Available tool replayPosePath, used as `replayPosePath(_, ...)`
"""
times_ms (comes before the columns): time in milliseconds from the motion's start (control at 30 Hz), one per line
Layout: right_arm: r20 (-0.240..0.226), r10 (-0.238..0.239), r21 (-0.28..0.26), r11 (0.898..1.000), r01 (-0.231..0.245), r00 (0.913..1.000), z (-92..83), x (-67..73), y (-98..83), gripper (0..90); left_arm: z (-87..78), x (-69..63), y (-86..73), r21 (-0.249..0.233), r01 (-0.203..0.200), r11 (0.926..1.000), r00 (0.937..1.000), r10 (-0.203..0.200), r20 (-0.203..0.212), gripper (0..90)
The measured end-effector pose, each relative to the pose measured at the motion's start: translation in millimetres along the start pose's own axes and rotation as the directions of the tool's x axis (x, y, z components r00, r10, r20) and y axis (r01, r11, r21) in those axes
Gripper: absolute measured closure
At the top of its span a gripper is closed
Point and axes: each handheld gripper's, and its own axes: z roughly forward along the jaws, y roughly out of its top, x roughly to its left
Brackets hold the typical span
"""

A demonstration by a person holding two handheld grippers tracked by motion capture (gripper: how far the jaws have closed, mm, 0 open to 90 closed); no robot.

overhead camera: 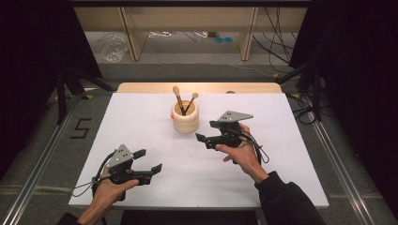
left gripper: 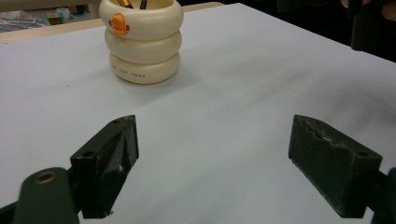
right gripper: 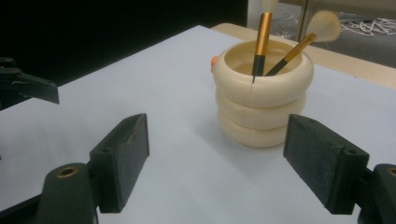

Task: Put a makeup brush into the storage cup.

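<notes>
A cream ringed cup (overhead camera: 185, 119) stands on the white table sheet (overhead camera: 141, 122), toward the back middle. Two brushes with gold and black handles (overhead camera: 178, 99) stand in it, bristles up. My right gripper (overhead camera: 205, 131) is just to the right of the cup and in front of it, pointing left. Its jaws are open and nothing is between them. In the right gripper view the cup (right gripper: 261, 100) and the brushes (right gripper: 261, 42) lie just beyond the open right gripper (right gripper: 217, 158). My left gripper (overhead camera: 151, 160) rests near the front left, open and holding nothing. In its own view the cup (left gripper: 142, 44) lies well beyond the left gripper (left gripper: 212, 154).
The sheet covers a wooden table whose far edge (overhead camera: 197, 87) shows behind the cup. Metal rails (overhead camera: 37, 164) run along the floor on both sides. Wooden shelving legs (overhead camera: 247, 33) and cables (overhead camera: 277, 42) lie beyond the table. Dark curtains flank it.
</notes>
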Motion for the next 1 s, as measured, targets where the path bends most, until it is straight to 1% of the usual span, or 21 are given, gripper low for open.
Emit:
replayPosePath(67, 0.008, 0.003, -0.009, 1.0, -0.003, 1.0, -3.1, 1.7, -2.5, 22.0, -0.1, -0.2, -0.1, 0.0, -0.004, 1.0, 1.0, 0.004, -0.002, 16.0)
replayPosePath(133, 0.011, 0.003, 0.002, 1.0, -0.003, 0.9999, -6.4, 2.3, -4.5, 21.0, -0.2, -0.3, -0.2, -0.002, -0.005, 1.0, 1.0, 0.005, -0.001, 16.1)
replayPosePath(167, 0.013, 0.005, -0.003, 1.0, -0.005, 0.9999, -6.9, 3.4, -6.0, 20.3, -0.4, -0.5, -0.2, -0.003, -0.003, 1.0, 1.0, 0.003, -0.004, 16.1)
replayPosePath(200, 0.009, 0.005, 0.004, 1.0, -0.005, 0.9999, -8.9, 4.3, -7.3, 20.2, -0.4, -0.5, -0.2, -0.003, -0.004, 1.0, 1.0, 0.004, -0.004, 16.1)
replayPosePath(233, 0.002, 0.006, -0.006, 1.0, -0.006, 1.0, -9.0, 4.8, -8.5, 20.1, -0.5, -0.6, -0.2, -0.004, -0.003, 1.0, 1.0, 0.003, -0.005, 16.0)
replayPosePath(333, -0.004, 0.011, -0.012, 1.0, -0.011, 0.9999, -12.8, 8.1, -11.9, 19.4, -0.3, -0.6, -0.1, -0.004, -0.006, 1.0, 1.0, 0.006, -0.001, 16.0)
replayPosePath(367, -0.005, 0.007, -0.004, 1.0, -0.007, 1.0, -14.8, 9.0, -12.5, 19.2, -0.3, -0.7, 0.0, -0.004, -0.006, 1.0, 1.0, 0.006, 0.0, 16.0)
replayPosePath(400, -0.008, 0.01, -0.012, 1.0, -0.01, 0.9999, -16.1, 10.1, -13.5, 19.3, -0.3, -0.8, 0.0, -0.004, -0.007, 1.0, 1.0, 0.007, 0.0, 16.1)
replayPosePath(433, -0.007, 0.009, -0.018, 1.0, -0.009, 0.9999, -17.2, 10.8, -14.3, 19.2, -0.3, -0.9, 0.0, -0.004, -0.006, 1.0, 1.0, 0.006, 0.0, 16.0)
replayPosePath(500, -0.005, 0.011, -0.01, 1.0, -0.011, 0.9999, -21.5, 12.3, -15.7, 19.2, -0.3, -0.8, 0.0, -0.004, -0.007, 1.0, 1.0, 0.007, 0.001, 16.0)
replayPosePath(533, 0.003, 0.011, -0.014, 1.0, -0.011, 0.9999, -23.7, 12.9, -16.6, 19.1, -0.3, -0.8, 0.0, -0.005, -0.006, 1.0, 1.0, 0.006, 0.001, 16.0)
replayPosePath(600, -0.009, 0.023, -0.028, 0.999, -0.024, 0.9997, -26.9, 13.8, -19.3, 19.0, -0.3, -1.0, 0.0, -0.005, -0.006, 1.0, 1.0, 0.006, 0.001, 16.0)
replayPosePath(667, -0.003, 0.023, -0.013, 1.0, -0.023, 0.9997, -30.8, 14.7, -21.4, 18.4, -0.2, -1.1, 0.0, -0.006, -0.006, 1.0, 1.0, 0.006, 0.002, 16.1)
replayPosePath(767, -0.005, 0.034, -0.017, 0.999, -0.034, 0.9994, -35.7, 15.9, -25.8, 17.8, -0.3, -1.2, 0.0, -0.004, -0.008, 1.0, 1.0, 0.008, 0.002, 16.1)
replayPosePath(800, -0.005, 0.041, -0.032, 0.999, -0.041, 0.9992, -36.4, 16.5, -27.5, 17.6, -0.1, -1.3, 0.0, -0.006, -0.007, 1.0, 1.0, 0.007, 0.001, 16.0)
replayPosePath(867, -0.01, 0.049, -0.029, 0.998, -0.049, 0.9988, -40.0, 17.4, -29.6, 17.4, -0.2, -1.3, 0.1, -0.003, -0.009, 1.0, 1.0, 0.009, 0.002, 16.0)
replayPosePath(900, -0.007, 0.048, -0.037, 0.998, -0.048, 0.9988, -40.8, 17.9, -31.0, 17.2, 0.1, -1.2, 0.0, -0.006, -0.009, 0.9999, 1.0, 0.009, 0.004, 16.1)
replayPosePath(1000, -0.009, 0.051, -0.029, 0.998, -0.051, 0.9987, -45.4, 19.9, -33.9, 16.9, 0.2, -1.2, -0.1, -0.007, -0.009, 0.9999, 0.9999, 0.009, 0.005, 16.1)
